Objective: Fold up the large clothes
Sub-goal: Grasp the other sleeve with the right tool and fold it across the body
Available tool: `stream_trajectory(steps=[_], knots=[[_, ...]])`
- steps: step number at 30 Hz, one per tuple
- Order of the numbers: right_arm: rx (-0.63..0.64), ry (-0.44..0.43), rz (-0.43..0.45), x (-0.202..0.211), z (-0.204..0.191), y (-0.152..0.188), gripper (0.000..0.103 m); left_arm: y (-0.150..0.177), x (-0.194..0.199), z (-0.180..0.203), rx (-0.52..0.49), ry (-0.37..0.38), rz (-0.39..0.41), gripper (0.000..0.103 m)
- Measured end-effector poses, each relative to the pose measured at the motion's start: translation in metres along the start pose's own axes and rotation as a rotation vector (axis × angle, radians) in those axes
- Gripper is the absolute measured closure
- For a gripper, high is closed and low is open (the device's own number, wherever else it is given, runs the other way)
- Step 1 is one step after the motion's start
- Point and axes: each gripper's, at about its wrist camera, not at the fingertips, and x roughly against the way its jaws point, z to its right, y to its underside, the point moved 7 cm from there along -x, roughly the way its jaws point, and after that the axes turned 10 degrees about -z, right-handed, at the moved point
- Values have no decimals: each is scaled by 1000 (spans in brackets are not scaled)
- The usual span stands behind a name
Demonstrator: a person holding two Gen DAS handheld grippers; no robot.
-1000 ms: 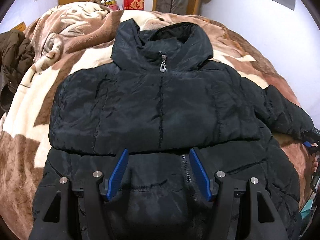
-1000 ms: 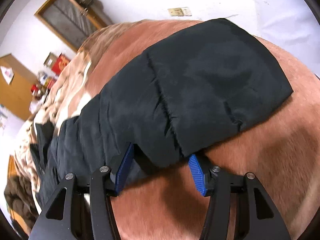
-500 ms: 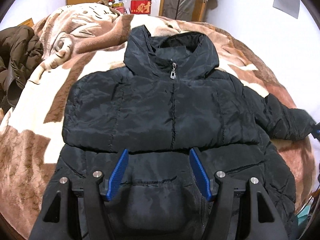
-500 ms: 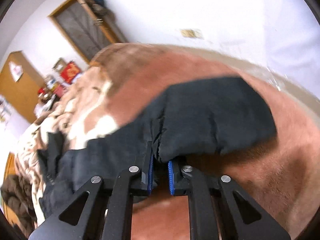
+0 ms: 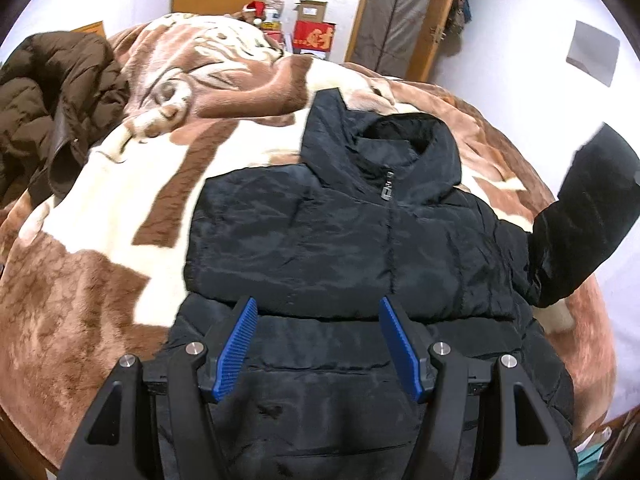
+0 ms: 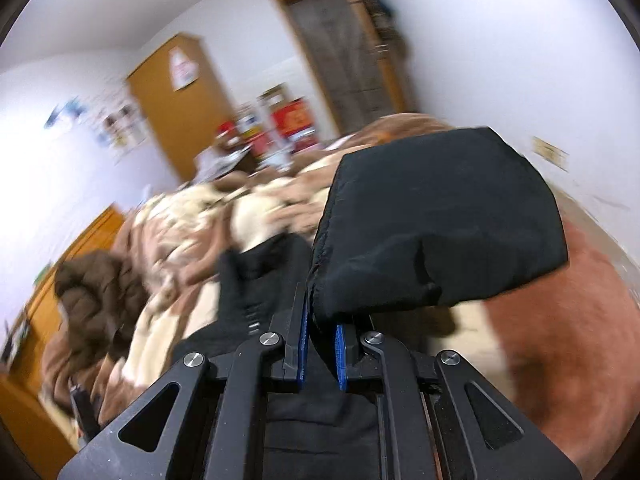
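Observation:
A black puffer jacket [image 5: 340,240] lies front-up on the brown and cream blanket [image 5: 120,208], zipped, collar at the far end. One sleeve seems folded across its chest. My left gripper [image 5: 316,340] is open and empty above the jacket's lower front. The jacket's right sleeve [image 5: 588,216] is lifted off the bed at the right edge. In the right wrist view my right gripper [image 6: 320,344] is shut on that sleeve's cuff end [image 6: 436,224], which stands up above the jaws.
A brown jacket [image 5: 48,112] lies bunched at the bed's left side, also in the right wrist view [image 6: 96,292]. Boxes [image 5: 314,36], a wooden door and a wardrobe stand behind the bed. A white wall runs along the right.
My right gripper closed on the sleeve cuff and raised it off the blanket, swinging toward the jacket. My left gripper rose and drifted left, staying open.

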Motion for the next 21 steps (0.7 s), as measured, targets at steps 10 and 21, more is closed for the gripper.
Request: stream_trajectory(steps=[10, 21], knots=[[142, -54, -315, -156, -83, 81, 92, 14, -15, -55, 78, -18, -21, 37], [192, -141, -438, -205, -99, 136, 50, 16, -26, -63, 94, -2, -37, 37]])
